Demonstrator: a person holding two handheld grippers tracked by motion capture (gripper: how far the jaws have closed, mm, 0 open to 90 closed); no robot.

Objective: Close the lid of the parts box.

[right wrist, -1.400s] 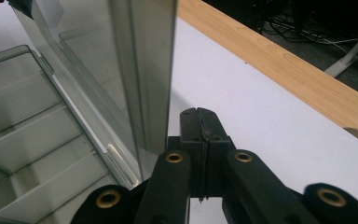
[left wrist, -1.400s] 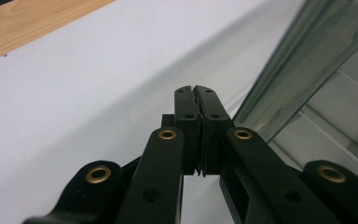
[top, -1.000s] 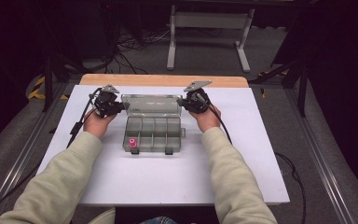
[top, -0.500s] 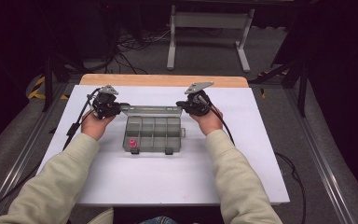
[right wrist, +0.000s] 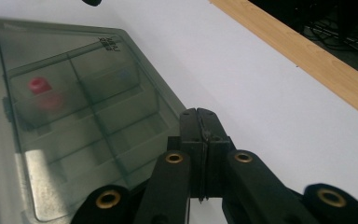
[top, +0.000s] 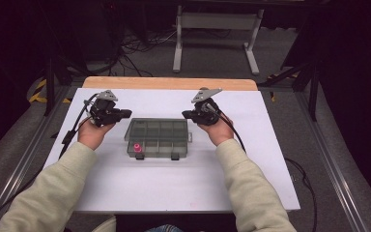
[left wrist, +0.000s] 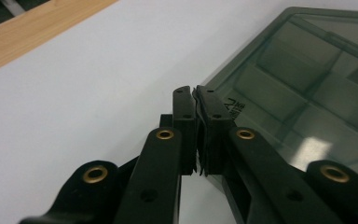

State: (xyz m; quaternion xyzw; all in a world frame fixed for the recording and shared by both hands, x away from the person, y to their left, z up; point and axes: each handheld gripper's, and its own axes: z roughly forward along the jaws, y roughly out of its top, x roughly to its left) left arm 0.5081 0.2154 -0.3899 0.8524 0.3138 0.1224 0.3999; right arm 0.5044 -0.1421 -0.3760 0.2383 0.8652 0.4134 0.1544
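Lid now lowered flat on the compartment box point(top: 158, 137) at table centre, the left gripper point(top: 123, 114) and right gripper point(top: 188, 115), jaws closed empty, flank its far corners; unfastened latches may let it reopen.

Dark room, grey floor point(top: 140, 60), white metal stand point(top: 216, 29), tangled cables point(top: 140, 46).

The left gripper point(left wrist: 196, 100) rises from the bottom of the frame with its two black jaws pressed together, tips at frame centre. A smoky translucent compartment box point(left wrist: 303, 74), lid closed, fills the right half. The jaw tips sit at its near corner. The white worktop point(left wrist: 84, 93) occupies the left; a wooden edge strip point(left wrist: 32, 30) crosses the upper left.
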